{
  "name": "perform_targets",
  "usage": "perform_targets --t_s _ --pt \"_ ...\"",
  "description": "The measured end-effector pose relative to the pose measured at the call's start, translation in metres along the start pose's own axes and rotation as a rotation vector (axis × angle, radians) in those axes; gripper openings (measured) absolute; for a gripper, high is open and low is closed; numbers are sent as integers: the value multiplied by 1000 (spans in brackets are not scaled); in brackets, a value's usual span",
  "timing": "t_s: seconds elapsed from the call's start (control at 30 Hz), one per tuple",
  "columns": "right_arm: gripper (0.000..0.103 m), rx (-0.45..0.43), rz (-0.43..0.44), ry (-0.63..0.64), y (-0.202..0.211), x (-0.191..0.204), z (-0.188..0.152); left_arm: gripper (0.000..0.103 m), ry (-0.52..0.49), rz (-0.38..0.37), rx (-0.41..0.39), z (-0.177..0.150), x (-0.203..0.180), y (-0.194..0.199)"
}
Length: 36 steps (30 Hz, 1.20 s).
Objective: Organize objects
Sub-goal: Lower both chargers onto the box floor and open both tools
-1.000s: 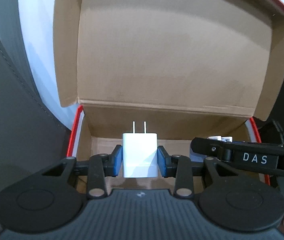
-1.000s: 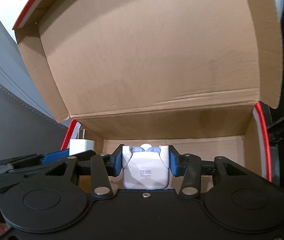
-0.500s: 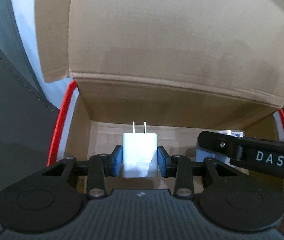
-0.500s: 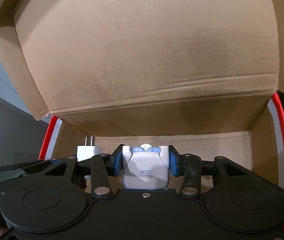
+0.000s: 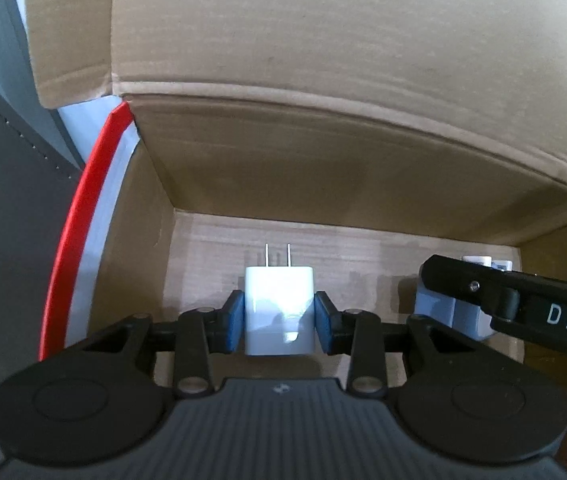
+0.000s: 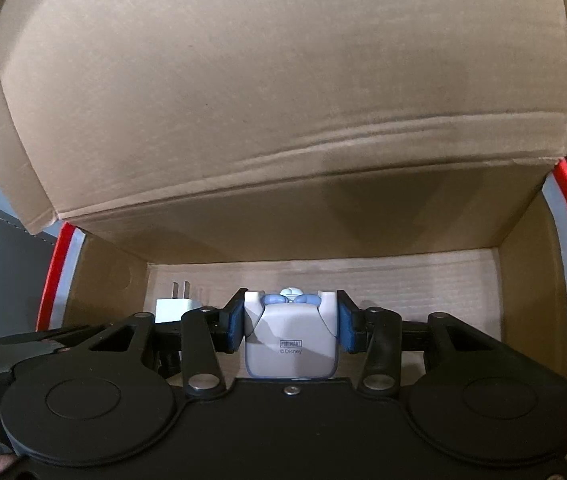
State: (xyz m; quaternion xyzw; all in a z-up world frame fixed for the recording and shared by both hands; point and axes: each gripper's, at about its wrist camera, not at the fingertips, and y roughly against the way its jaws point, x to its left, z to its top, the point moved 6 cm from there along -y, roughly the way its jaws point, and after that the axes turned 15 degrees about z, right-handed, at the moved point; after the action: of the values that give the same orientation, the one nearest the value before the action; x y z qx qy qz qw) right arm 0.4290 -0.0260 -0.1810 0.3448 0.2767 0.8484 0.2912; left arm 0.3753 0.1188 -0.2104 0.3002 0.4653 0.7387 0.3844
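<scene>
Inside the open brown cardboard box, the left gripper clamps a white two-pronged plug charger, while the right gripper clamps a pale blue-trimmed toy figure.

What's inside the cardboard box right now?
Both held items are inside the cardboard box: the white charger in the left gripper and the white toy figure in the right gripper. The floor beneath them is hidden.
</scene>
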Motion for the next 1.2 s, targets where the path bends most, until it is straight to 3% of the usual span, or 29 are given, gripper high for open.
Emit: perform_targets --t_s 0.5,0.73,0.77,0.93,1.2 --pt "45 2 15 -10 -16 -1 2 40 -8 31 -36 3 13 34" --pt "48 -33 39 12 2 5 11 45 35 -96 -111 4 18 66" --pt "50 -39 44 10 5 7 13 47 36 -111 -120 4 19 71" --pt "78 -67 75 6 28 15 21 56 17 -129 -203 5 22 99" --pt "90 -97 116 29 63 27 25 72 12 -122 -235 -1 33 130"
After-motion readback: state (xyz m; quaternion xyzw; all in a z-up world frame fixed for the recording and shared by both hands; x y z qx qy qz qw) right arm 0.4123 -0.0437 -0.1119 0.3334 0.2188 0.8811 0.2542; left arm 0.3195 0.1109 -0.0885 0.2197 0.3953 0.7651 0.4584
